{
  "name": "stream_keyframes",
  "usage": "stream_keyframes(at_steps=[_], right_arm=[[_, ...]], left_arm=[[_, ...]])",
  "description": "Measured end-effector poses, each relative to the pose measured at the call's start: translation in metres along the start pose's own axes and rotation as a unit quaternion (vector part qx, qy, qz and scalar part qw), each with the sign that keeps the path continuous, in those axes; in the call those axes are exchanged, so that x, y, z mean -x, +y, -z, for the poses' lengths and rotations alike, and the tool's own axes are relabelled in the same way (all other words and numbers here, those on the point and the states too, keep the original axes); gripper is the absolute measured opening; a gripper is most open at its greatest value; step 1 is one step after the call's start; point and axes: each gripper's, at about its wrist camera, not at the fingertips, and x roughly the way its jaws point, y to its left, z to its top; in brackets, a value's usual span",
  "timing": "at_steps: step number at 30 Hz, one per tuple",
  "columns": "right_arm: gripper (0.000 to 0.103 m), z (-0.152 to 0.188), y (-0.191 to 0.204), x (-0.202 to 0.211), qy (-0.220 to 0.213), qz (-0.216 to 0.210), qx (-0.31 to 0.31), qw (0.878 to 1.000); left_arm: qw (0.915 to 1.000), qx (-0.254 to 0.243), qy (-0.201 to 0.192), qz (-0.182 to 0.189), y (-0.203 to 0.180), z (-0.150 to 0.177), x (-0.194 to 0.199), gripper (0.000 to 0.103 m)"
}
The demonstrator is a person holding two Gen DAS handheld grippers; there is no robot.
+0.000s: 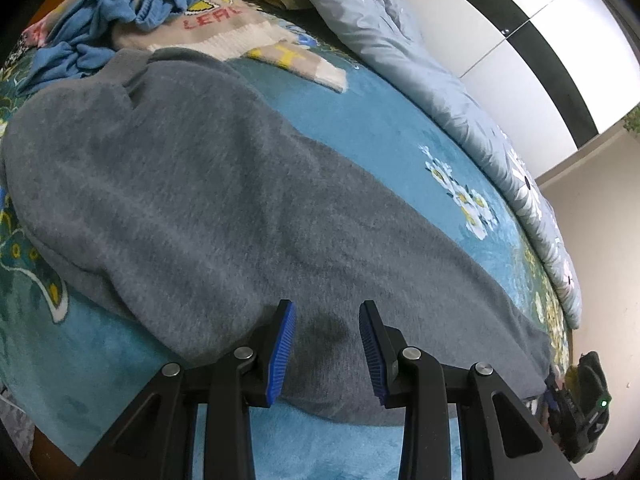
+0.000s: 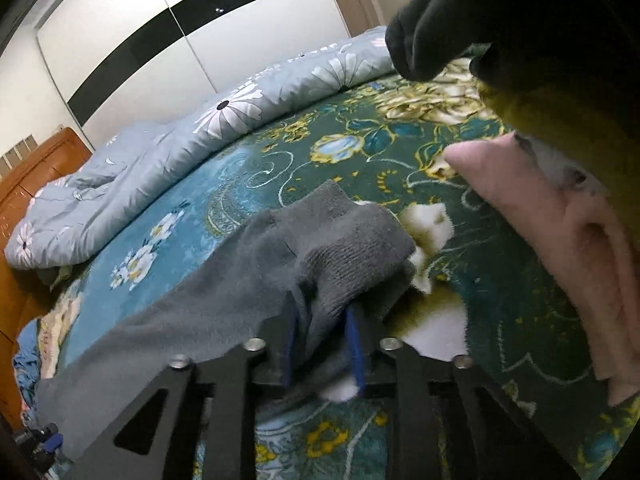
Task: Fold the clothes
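Your left gripper (image 1: 327,344) spread above the grey sweater (image 1: 192,200), your right gripper (image 2: 322,344) pinching its ribbed hem, floral blanket (image 2: 360,152) underneath

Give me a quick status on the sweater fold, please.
Left hand-held gripper open over grey sweater. Right hand-held gripper shut on its cuff. Pink garment close beside.
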Motion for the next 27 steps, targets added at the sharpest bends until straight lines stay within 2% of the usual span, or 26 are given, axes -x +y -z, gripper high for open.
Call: stream_keyframes(at_steps=[2, 6, 9, 14, 15, 16, 18, 24, 27], right_arm=[[0.045, 0.005, -0.006, -0.001, 0.005, 0.018, -0.018, 1.0], [0.049, 0.014, -0.016, -0.008, 0.026, 0.028, -0.064, 0.997], [0.049, 0.017, -0.016, -0.005, 0.02, 0.024, -0.083, 0.996], [0.048, 0.016, -0.023, -0.01, 0.026, -0.02, -0.135, 0.99], [0.037, 0.015, -0.021, -0.01, 0.024, -0.025, -0.136, 0.99], [0.028, 0.015, -0.018, -0.009, 0.022, -0.027, -0.133, 0.991], [0.018, 0.013, -0.011, -0.007, 0.016, -0.033, -0.122, 0.992], [0.016, -0.002, 0.038, 0.027, -0.033, -0.048, -0.035, 0.998], [0.016, -0.006, 0.083, 0.052, -0.075, -0.043, 0.054, 0.995]], left_arm=[[1.0, 0.0, 0.002, -0.002, 0.0, 0.001, -0.002, 0.037], [1.0, -0.001, 0.005, -0.001, 0.0, 0.001, -0.003, 0.037], [1.0, 0.003, 0.004, 0.004, 0.002, 0.001, -0.003, 0.037], [1.0, -0.003, 0.005, 0.001, 0.0, 0.002, -0.005, 0.037], [1.0, -0.006, 0.005, 0.002, 0.0, 0.002, -0.005, 0.037], [1.0, -0.007, 0.004, 0.004, -0.001, 0.002, -0.005, 0.038], [0.9999, -0.009, 0.004, 0.008, -0.001, 0.003, -0.005, 0.04], [0.9996, -0.021, 0.013, 0.01, -0.001, 0.008, -0.011, 0.045], [0.9995, -0.016, 0.016, 0.021, 0.004, 0.008, -0.012, 0.045]])
